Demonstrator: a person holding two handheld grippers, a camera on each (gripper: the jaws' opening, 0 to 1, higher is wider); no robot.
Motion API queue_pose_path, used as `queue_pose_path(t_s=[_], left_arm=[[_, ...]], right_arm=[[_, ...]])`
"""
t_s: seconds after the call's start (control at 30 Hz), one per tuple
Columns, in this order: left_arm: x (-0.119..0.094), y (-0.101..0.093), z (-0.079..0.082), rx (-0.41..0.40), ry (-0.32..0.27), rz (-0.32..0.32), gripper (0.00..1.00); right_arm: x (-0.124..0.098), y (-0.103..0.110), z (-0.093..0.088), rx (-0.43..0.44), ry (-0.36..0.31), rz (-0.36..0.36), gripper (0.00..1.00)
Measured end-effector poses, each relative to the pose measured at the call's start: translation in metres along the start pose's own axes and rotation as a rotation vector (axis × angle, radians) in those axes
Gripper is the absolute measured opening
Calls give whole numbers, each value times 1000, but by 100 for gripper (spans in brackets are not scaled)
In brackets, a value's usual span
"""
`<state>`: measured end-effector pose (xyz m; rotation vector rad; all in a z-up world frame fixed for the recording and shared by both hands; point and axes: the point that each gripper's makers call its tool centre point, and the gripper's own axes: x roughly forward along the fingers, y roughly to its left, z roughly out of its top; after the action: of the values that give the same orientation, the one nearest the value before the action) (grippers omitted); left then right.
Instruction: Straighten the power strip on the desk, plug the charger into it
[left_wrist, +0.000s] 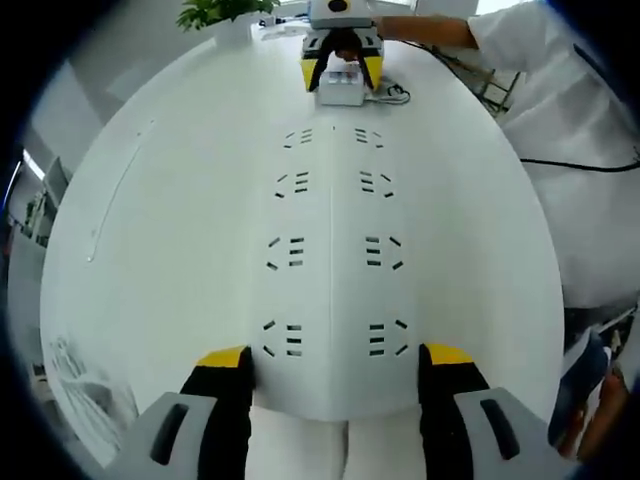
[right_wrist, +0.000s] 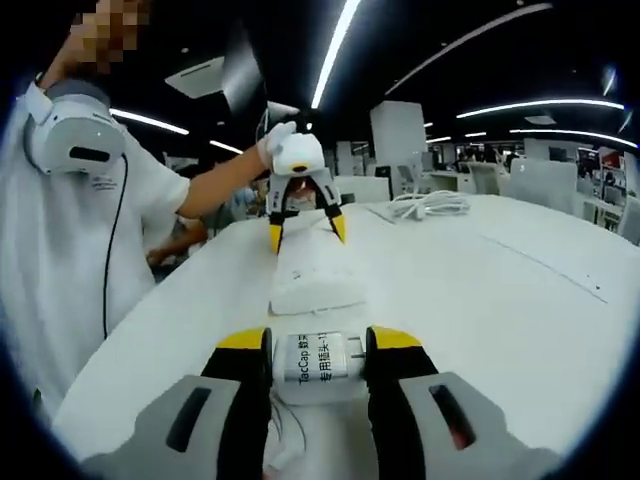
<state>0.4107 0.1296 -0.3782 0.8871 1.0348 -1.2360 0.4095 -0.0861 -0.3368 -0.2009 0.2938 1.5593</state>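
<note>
A long white power strip (left_wrist: 330, 250) with several socket pairs lies on the white desk (left_wrist: 160, 230) and runs away from me in the left gripper view. My left gripper (left_wrist: 335, 355) clasps its near end, one jaw on each side. At the strip's far end my right gripper (left_wrist: 342, 68) is shut on a white charger (left_wrist: 340, 90) with a thin white cable (left_wrist: 397, 95). In the right gripper view the right gripper (right_wrist: 320, 340) holds the labelled charger (right_wrist: 318, 362) just short of the strip (right_wrist: 318, 282). Beyond it the left gripper (right_wrist: 307, 232) straddles the strip's other end.
A person in a white shirt (right_wrist: 70, 230) with a black cord stands at the desk's edge, arm reaching to the left gripper. A coiled white cable (right_wrist: 430, 205) lies further back on the desk. A green plant (left_wrist: 220, 10) stands past the strip's far end.
</note>
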Motion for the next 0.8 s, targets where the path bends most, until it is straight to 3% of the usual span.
queue_pose_path(t_s=[0.13, 0.23, 0.3, 0.4, 0.43, 0.53, 0.6, 0.7, 0.8], left_arm=[[0, 1, 0, 0, 23, 1, 68], [1, 1, 0, 5, 47, 1, 67], [1, 1, 0, 11, 66, 1, 67], [1, 0, 1, 19, 90, 0, 67], [0, 0, 0, 20, 92, 0, 67], [0, 1, 1, 24, 89, -1, 67], [0, 1, 1, 30, 80, -3, 67], [0, 1, 2, 32, 75, -3, 67], [1, 1, 3, 40, 87, -6, 67]], right_arm=[[3, 3, 0, -2, 20, -35, 39], [-5, -12, 0, 52, 28, -187, 46], [-16, -21, 5, 88, 24, -350, 48], [-32, -31, 20, 165, -63, -662, 54], [-34, -31, 21, 165, -75, -724, 55], [-36, -24, 19, 136, -50, -961, 60], [-32, -23, 15, 189, -73, -1064, 61], [-44, -36, -4, 231, -34, -1245, 59], [-51, -40, -7, 235, -48, -1325, 54]])
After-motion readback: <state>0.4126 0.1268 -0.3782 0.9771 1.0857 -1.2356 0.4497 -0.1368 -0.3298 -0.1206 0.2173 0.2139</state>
